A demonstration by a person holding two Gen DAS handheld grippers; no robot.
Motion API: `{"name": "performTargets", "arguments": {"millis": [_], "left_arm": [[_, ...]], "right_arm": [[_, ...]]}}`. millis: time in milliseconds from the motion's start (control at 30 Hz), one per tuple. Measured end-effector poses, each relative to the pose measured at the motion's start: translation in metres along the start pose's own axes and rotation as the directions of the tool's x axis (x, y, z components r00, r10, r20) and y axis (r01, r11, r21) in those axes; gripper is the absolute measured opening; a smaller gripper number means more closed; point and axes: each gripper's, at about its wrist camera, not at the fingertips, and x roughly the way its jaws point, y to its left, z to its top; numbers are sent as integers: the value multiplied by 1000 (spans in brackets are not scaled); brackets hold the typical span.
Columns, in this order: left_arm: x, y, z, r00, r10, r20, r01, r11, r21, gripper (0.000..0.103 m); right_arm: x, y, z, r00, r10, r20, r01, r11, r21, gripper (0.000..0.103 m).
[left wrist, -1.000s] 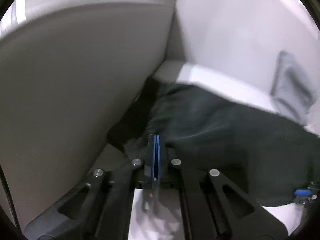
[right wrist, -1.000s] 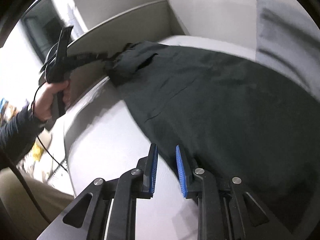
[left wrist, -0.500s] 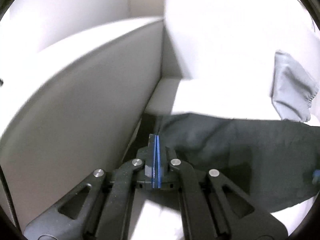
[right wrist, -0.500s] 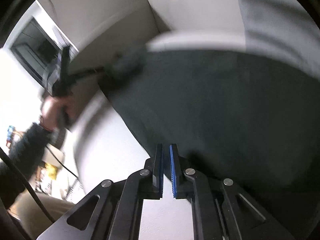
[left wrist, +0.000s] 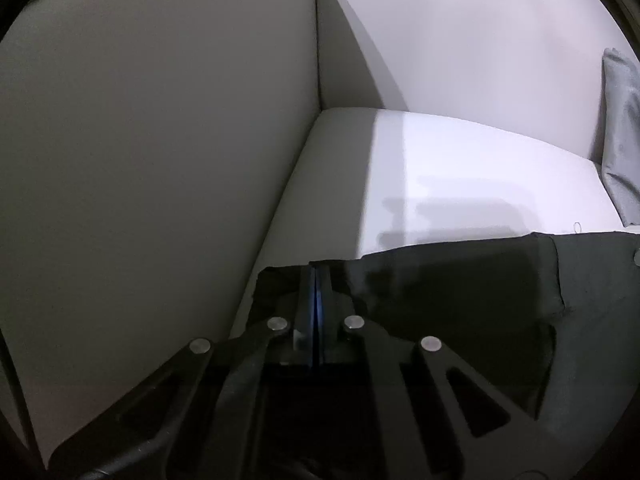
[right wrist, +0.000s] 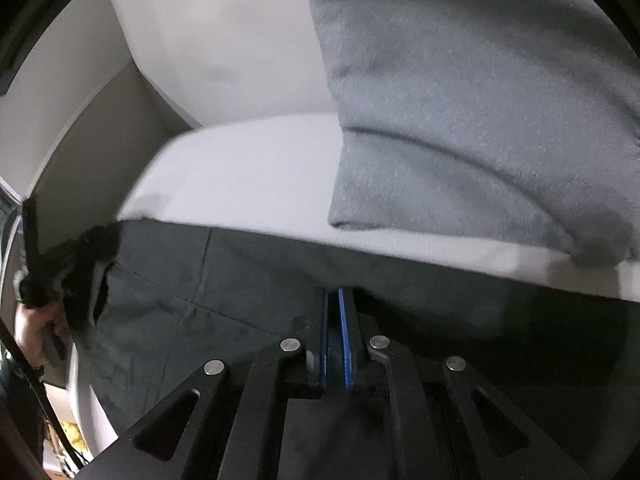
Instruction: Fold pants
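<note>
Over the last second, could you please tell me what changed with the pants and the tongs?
The right tongs closed on the pants. Both tongs drew the far edge nearer, uncovering the seat cushion. The left tongs stayed shut on the pants; the grey pillow stayed put.

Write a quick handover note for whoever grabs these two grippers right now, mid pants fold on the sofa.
Left gripper: shut on the pants at their edge by the armrest.
Right gripper: shut on the pants farther along that edge, near the pillow.
Pants: dark, lying across the seat, edge held between both grippers.
Done: both grips taken.
Left: likely carry the edge over, lay it flat, release, finish the fold.
</note>
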Motion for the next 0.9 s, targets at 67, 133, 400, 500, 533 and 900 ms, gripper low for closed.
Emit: {"name": "performTargets", "arguments": {"millis": [67, 133, 400, 500, 533, 900], "left_arm": [[-1, 5, 8, 999, -15, -36, 13, 998, -54, 0], [-12, 8, 12, 1000, -10, -20, 8, 995, -96, 0], [-156, -67, -15, 903, -312, 296, 316, 948, 35, 57], [-199, -107, -32, 802, -510, 310, 525, 850, 42, 87], [-216, -121, -38, 765, -572, 296, 588, 808, 39, 87], [-258, -307, -125, 624, -777, -82, 779, 627, -15, 88]], "right_arm": [[1, -3, -1, 1000, 17, 8, -17, 1000, 5, 4], [-8, -5, -2, 1000, 6, 3, -6, 1000, 28, 4], [-169, -21, -79, 975, 92, 203, -101, 994, 35, 26], [-223, -44, -132, 963, 22, 270, -51, 993, 103, 76], [-238, -48, -150, 952, -15, 305, -20, 993, 112, 80], [-246, -48, -285, 933, -100, 346, 98, 995, 21, 80]]}}
